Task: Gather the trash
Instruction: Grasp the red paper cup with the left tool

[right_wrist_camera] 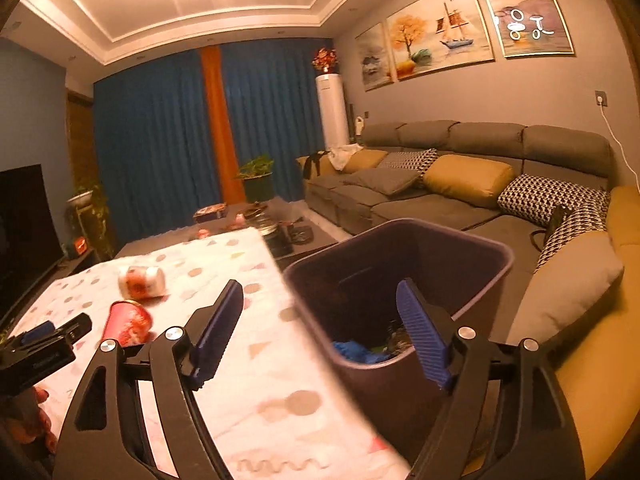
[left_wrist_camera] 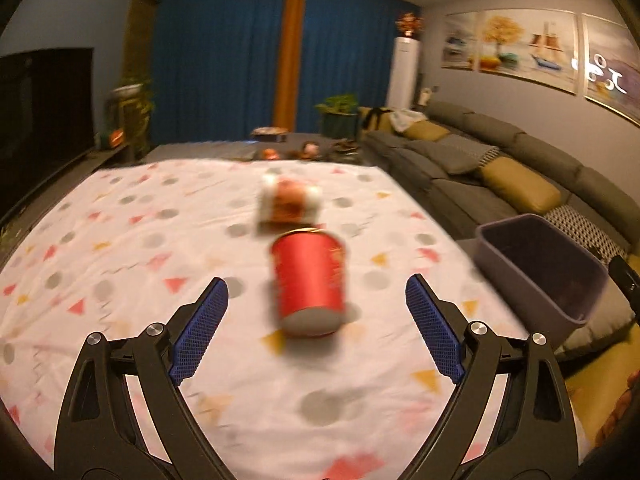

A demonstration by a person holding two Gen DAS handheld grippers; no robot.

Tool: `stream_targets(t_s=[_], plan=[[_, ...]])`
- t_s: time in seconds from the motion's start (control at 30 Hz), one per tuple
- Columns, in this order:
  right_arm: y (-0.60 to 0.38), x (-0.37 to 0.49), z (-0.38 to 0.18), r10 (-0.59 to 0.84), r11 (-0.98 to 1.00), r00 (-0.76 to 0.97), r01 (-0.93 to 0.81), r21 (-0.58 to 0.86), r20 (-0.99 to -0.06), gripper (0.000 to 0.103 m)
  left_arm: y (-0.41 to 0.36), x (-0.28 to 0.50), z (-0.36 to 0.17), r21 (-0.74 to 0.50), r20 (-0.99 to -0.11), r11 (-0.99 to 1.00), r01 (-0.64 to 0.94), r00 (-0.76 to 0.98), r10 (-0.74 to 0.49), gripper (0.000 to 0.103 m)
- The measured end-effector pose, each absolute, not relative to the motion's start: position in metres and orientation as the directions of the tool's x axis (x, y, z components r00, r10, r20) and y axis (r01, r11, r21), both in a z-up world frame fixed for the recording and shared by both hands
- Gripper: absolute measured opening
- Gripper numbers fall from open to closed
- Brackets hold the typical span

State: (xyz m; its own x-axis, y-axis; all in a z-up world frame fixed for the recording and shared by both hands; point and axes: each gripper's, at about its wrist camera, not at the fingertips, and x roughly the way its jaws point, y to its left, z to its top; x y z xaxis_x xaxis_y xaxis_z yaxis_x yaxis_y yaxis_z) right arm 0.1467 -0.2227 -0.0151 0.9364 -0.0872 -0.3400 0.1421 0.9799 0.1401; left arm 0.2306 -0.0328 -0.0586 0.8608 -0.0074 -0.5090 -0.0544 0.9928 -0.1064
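Observation:
A red can [left_wrist_camera: 309, 285] lies on its side on the patterned tablecloth [left_wrist_camera: 120, 240], just ahead of my open left gripper [left_wrist_camera: 316, 292], between its spread blue pads without touching them. A white and red carton [left_wrist_camera: 289, 201] lies beyond it. In the right wrist view the can [right_wrist_camera: 128, 322] and carton [right_wrist_camera: 142, 281] lie at the left, with the left gripper [right_wrist_camera: 56, 332] beside the can. My right gripper [right_wrist_camera: 320, 300] is open and empty above the near rim of the purple bin [right_wrist_camera: 472, 280], which holds blue and dark scraps [right_wrist_camera: 360, 350].
The bin [left_wrist_camera: 540, 268] stands at the table's right edge, against the grey sofa [right_wrist_camera: 440, 200]. A dark coffee table [right_wrist_camera: 288, 236] with clutter lies beyond the tablecloth. A TV [left_wrist_camera: 40, 108] stands at the left.

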Motion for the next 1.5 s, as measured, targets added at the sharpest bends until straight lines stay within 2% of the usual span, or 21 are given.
stream_targets(t_s=[0.27, 0.83, 1.0, 1.13, 1.33, 1.5], plan=[[-0.192, 0.154, -0.013, -0.090, 0.981, 0.937, 0.141, 0.131, -0.338, 0.080, -0.008, 0.227, -0.062, -0.116, -0.516, 0.989, -0.086, 0.856, 0.014, 0.089], [-0.179, 0.188, -0.015, -0.105, 0.983, 0.929, 0.150, 0.103, -0.354, 0.080, -0.031, 0.309, -0.093, -0.161, -0.620, 0.987, -0.013, 0.779, -0.091, 0.088], [-0.176, 0.196, -0.016, -0.103, 0.986, 0.928, 0.144, 0.090, -0.359, 0.080, -0.033, 0.328, -0.103, -0.175, -0.652, 0.985, 0.003, 0.749, -0.119, 0.080], [-0.177, 0.200, -0.018, -0.099, 0.985, 0.924, 0.143, 0.095, -0.369, 0.080, -0.029, 0.338, -0.108, -0.208, -0.670, 0.978, 0.014, 0.726, -0.153, 0.066], [-0.172, 0.200, -0.019, -0.091, 0.987, 0.921, 0.135, 0.091, -0.379, 0.080, -0.021, 0.336, -0.108, -0.265, -0.651, 0.963, 0.039, 0.730, -0.208, 0.058], [-0.163, 0.202, -0.018, -0.071, 0.989, 0.919, 0.114, 0.089, -0.389, 0.080, -0.012, 0.326, -0.103, -0.278, -0.638, 0.960, 0.043, 0.738, -0.218, 0.056]])
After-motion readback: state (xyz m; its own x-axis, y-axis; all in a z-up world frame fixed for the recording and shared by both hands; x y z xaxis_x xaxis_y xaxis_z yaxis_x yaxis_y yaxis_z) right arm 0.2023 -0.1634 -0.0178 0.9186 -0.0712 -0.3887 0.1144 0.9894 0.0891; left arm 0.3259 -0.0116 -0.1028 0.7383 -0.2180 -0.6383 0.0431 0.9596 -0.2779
